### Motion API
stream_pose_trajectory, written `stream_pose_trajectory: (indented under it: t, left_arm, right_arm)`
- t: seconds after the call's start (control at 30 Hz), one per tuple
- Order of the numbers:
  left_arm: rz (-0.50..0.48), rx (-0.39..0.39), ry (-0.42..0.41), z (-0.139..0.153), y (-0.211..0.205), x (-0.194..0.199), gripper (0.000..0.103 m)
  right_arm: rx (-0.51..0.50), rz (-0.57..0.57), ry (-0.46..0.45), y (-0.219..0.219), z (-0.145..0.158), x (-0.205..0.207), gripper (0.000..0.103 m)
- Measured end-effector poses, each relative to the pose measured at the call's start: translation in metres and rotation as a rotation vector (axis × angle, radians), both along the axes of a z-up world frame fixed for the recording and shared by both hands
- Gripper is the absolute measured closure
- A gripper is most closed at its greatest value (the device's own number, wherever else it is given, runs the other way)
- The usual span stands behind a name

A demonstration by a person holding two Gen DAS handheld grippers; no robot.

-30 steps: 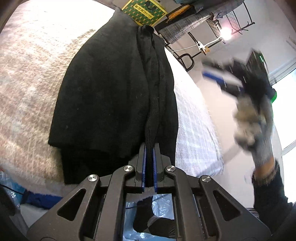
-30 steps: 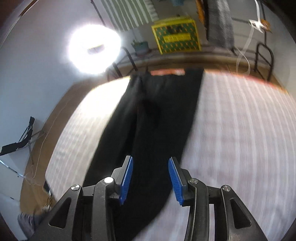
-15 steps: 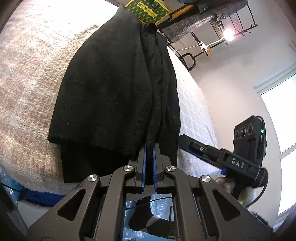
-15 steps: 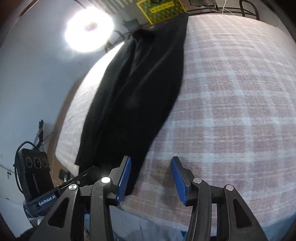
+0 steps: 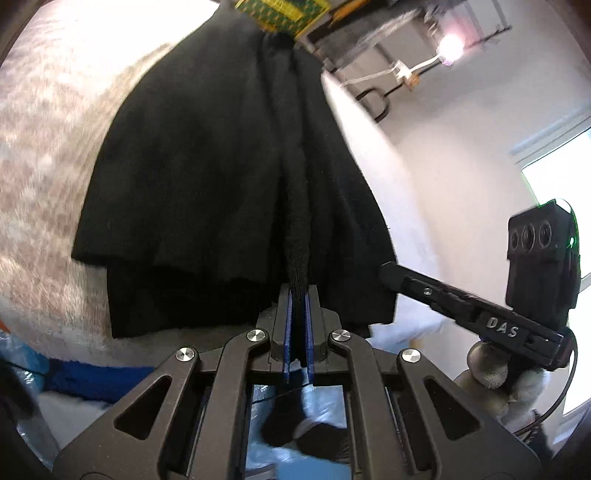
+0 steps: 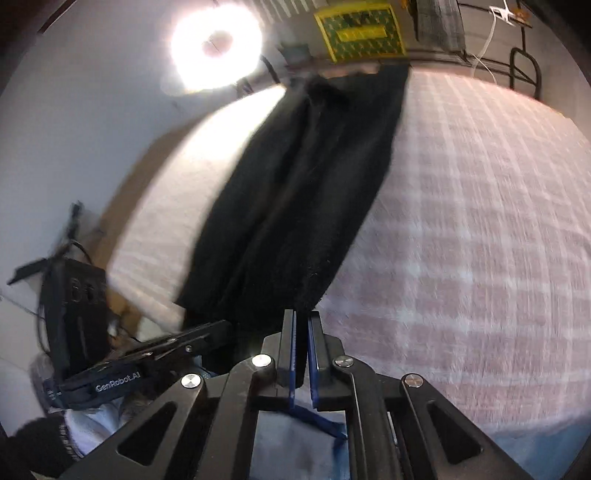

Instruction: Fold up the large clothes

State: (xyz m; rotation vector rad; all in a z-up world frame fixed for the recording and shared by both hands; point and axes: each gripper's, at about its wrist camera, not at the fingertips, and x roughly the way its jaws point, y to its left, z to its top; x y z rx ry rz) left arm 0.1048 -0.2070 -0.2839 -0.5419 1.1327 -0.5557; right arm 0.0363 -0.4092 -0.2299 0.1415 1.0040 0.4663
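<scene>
A long black garment (image 5: 207, 177) lies folded lengthwise on a pink checked blanket (image 5: 44, 155), its near end hanging over the bed's front edge. My left gripper (image 5: 298, 310) is shut on a ridge of the garment's near hem. In the right wrist view the same garment (image 6: 306, 199) runs away from me, and my right gripper (image 6: 301, 325) is shut on its near right corner. The right gripper (image 5: 391, 273) shows in the left wrist view at the garment's right corner. The left gripper (image 6: 218, 328) shows at lower left in the right wrist view.
The pink checked blanket (image 6: 480, 229) covers the bed to the right of the garment. A bright ring lamp (image 6: 216, 48) and a yellow-green crate (image 6: 362, 31) stand beyond the bed's far end. A metal rack (image 5: 413, 18) stands at the back. Blue plastic (image 5: 22, 354) lies below the bed's edge.
My right gripper has come down from above the bed to the garment's near right corner and closed on it. My left gripper has kept its grip on the hem.
</scene>
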Motion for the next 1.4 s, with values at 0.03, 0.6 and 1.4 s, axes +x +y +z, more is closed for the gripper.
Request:
stream_pose_trajectory:
  t: [0.03, 0.6, 1.4]
  left_arm:
    - [-0.016, 0.023, 0.005, -0.003, -0.001, -0.001, 0.099]
    - [0.134, 0.183, -0.011, 0.018, 0.096, 0.01, 0.045]
    - [0.045, 0.18, -0.022, 0.006, 0.065, 0.011, 0.103]
  right_arm:
    - [-0.031, -0.006, 0.029, 0.003, -0.011, 0.003, 0.1]
    - [-0.127, 0.05, -0.147, 0.036, 0.012, -0.006, 0.06]
    - [-0.252, 0.184, -0.143, 0.084, -0.01, 0.023, 0.076]
